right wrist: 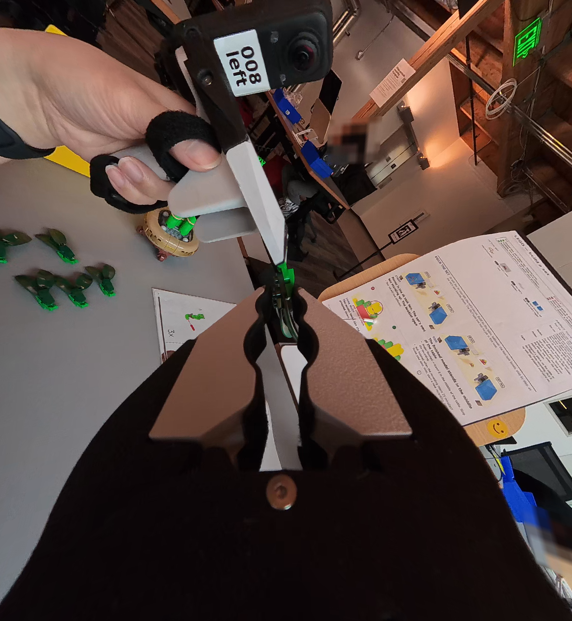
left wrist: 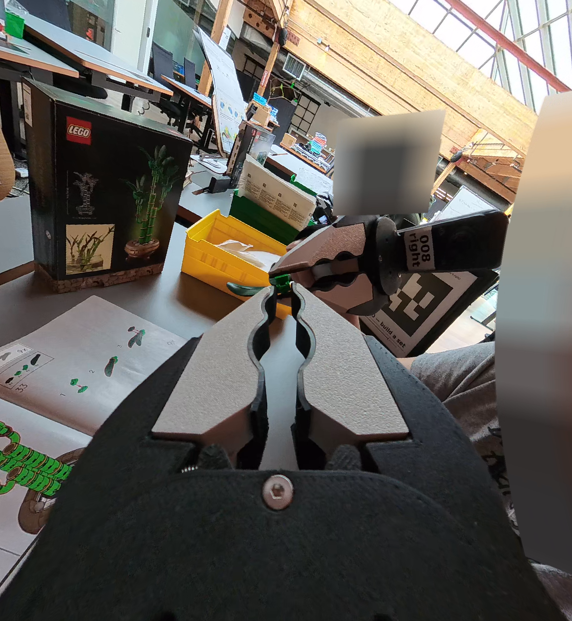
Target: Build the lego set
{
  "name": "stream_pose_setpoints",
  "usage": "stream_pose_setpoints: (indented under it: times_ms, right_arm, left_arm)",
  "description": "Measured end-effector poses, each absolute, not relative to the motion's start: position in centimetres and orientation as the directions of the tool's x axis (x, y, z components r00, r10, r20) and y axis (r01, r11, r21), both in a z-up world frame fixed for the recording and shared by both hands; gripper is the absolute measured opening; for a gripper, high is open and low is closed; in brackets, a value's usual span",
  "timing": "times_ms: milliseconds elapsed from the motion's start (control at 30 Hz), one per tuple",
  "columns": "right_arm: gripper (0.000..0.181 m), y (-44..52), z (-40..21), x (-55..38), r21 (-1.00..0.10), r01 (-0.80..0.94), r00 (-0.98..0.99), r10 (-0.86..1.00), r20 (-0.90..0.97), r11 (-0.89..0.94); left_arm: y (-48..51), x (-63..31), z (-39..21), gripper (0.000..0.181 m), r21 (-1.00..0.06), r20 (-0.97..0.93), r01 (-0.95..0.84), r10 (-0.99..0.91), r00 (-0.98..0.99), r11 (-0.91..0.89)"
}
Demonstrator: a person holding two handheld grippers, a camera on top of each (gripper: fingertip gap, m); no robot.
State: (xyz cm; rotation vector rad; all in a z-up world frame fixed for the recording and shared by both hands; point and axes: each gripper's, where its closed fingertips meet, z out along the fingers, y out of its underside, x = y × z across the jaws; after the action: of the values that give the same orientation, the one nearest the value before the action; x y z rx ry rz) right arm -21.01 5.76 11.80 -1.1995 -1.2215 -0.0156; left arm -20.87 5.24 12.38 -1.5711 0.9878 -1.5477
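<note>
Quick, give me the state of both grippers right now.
Left gripper: shut on the green leaf piece.
Right gripper: shut on the same green leaf piece, meeting the left one tip to tip above the table.

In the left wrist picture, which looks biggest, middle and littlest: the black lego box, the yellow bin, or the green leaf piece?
1. Black lego box, biggest.
2. Yellow bin, middle; the grippers hide part of it.
3. Green leaf piece, littlest, held at the fingers' tips.

The box and bin sit at a similar distance, so this order looks safe.
</note>
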Motion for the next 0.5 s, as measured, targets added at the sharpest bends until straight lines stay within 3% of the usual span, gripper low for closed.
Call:
stream_pose_setpoints:
  times_ms: [500]
  right_arm:
    - [0.009,5.72,11.49,-21.42,-0.741,0.515,0.417,0.63,0.655,0.43]
  left_arm:
    - [5.59,-21.21,12.86,0.005,-0.901,0.433,-0.014,-0.901,0.024,-0.434]
